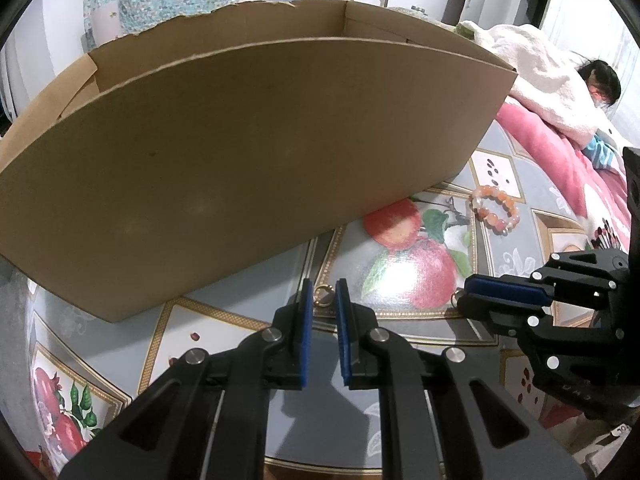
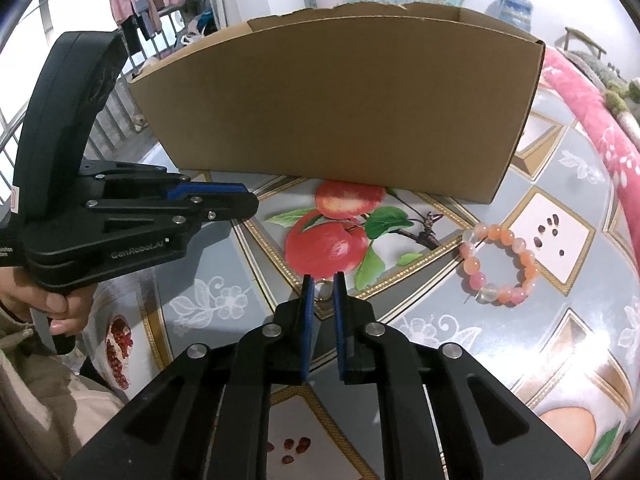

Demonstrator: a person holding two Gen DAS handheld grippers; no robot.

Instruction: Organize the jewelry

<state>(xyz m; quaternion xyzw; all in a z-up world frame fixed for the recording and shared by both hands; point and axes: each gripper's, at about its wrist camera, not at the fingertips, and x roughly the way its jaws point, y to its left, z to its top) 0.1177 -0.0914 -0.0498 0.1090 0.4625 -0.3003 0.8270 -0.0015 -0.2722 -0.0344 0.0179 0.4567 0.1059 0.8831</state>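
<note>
A small gold ring [image 1: 323,295] lies on the fruit-print tablecloth between the tips of my left gripper [image 1: 324,292], whose jaws stand narrowly apart around it. My right gripper [image 2: 323,285] has its jaws closed on a second small ring [image 2: 322,291]; that ring also shows at its fingertips in the left wrist view [image 1: 456,298]. An orange and pink bead bracelet [image 2: 498,266] lies on the cloth to the right, also seen in the left wrist view [image 1: 497,209]. A large open cardboard box [image 2: 344,108] stands behind both grippers.
The tablecloth [image 2: 556,320] covers a round table. A pink blanket [image 1: 560,152] and a person lying under a white towel [image 1: 536,76] are at the right. Clothes hang by a window railing [image 2: 120,92] at the left.
</note>
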